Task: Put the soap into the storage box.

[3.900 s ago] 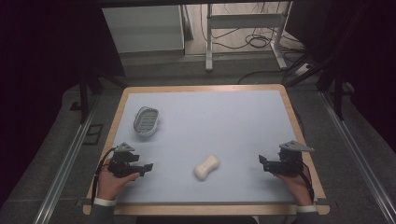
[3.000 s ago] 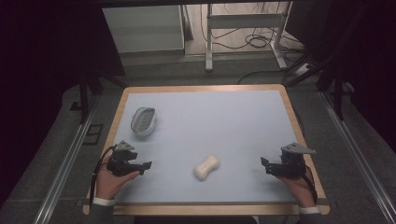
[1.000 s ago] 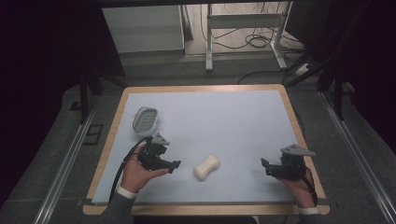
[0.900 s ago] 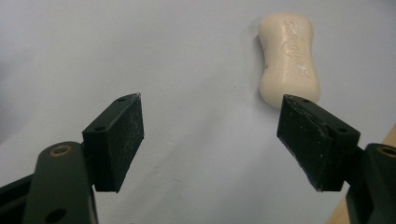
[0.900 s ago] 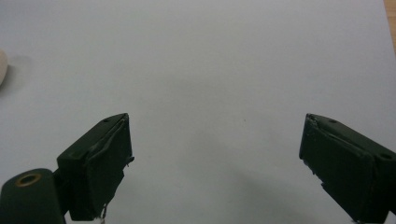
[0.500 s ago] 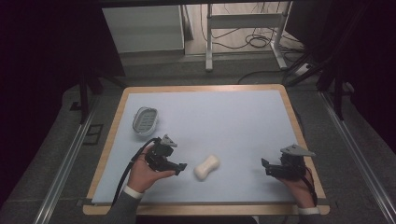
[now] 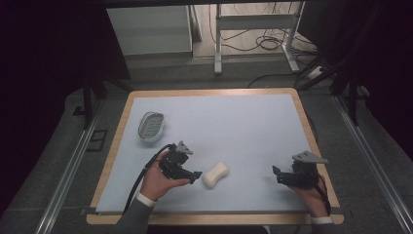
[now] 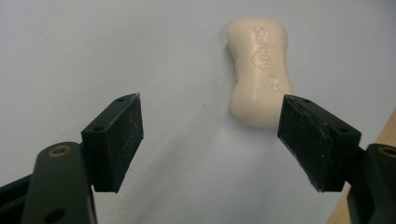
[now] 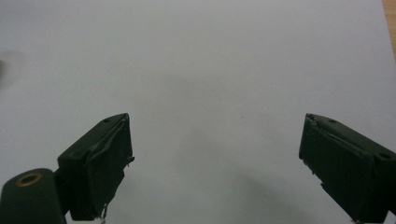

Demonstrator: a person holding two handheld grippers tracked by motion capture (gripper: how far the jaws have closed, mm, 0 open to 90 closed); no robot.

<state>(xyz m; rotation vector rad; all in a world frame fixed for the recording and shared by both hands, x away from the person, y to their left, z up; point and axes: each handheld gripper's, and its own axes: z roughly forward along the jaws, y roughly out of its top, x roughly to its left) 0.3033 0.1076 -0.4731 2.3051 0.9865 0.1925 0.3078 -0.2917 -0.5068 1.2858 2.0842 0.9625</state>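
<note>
Left gripper closes in on soap bar

High view: the left gripper (image 7: 195, 174) has moved up beside the soap (image 7: 215, 174) mid-table; the right gripper (image 7: 277, 175) waits well apart. Left gripper view: fingers (image 8: 114, 140) spread, soap (image 8: 259, 72) just ahead, off-centre, table (image 8: 383, 135) edge near. Right gripper view: fingers (image 9: 100, 163) open over bare surface.
</note>
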